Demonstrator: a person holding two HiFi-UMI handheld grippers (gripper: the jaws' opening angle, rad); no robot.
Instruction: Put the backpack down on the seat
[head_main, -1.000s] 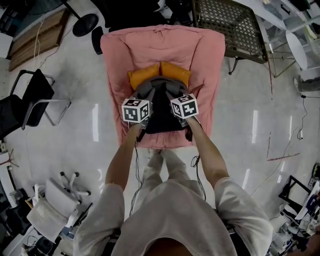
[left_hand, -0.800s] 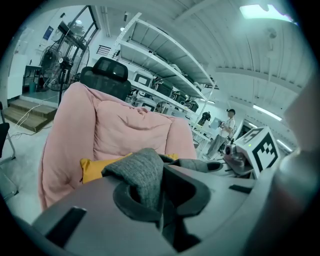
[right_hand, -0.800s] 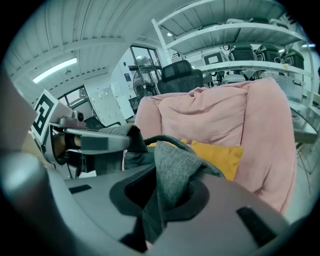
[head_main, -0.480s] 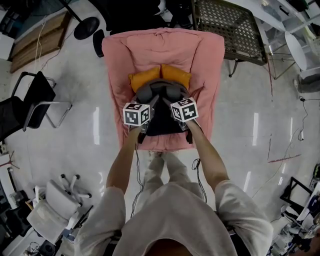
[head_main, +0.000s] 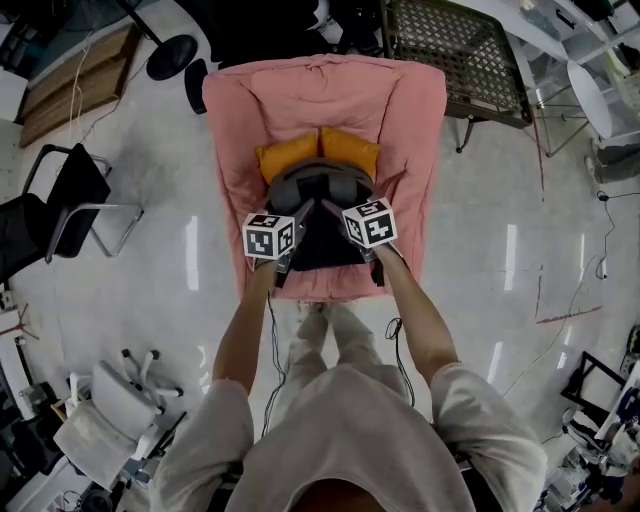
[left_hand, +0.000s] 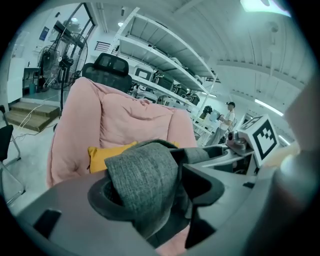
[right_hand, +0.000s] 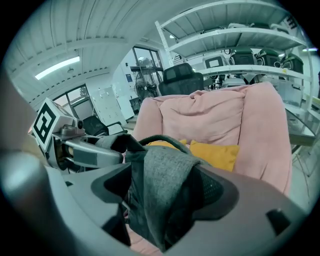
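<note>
One backpack (head_main: 320, 240), dark with a grey top, sits on the seat of a pink armchair (head_main: 410, 120), its top end toward the chair's back. Just behind it, two orange-yellow cushions (head_main: 288, 152) (head_main: 350, 148) lean side by side against the backrest.

Two grey shoulder straps rise from the pack, one to each tool. In the left gripper view, one strap (left_hand: 142, 180) drapes loosely between the jaws of the left tool (left_hand: 157, 192). The jaws have just been opening and now stand wide, so their pads do not press on it. In the right gripper view, the other strap (right_hand: 160, 185) hangs the same way in the right tool (right_hand: 165, 190). Its jaws have also just been opening and are spread fully, with no grip on the fabric.

In the head view the two tools are close together over the pack, each carrying one marker cube (head_main: 268, 235) (head_main: 369, 222), and the person's two forearms reach down to them.

Around the armchair is glossy pale floor (head_main: 160, 300). One black chair (head_main: 60, 200) stands well to the left, one metal mesh frame (head_main: 460, 60) behind on the right, and one white office chair (head_main: 110, 405) at the lower left.
</note>
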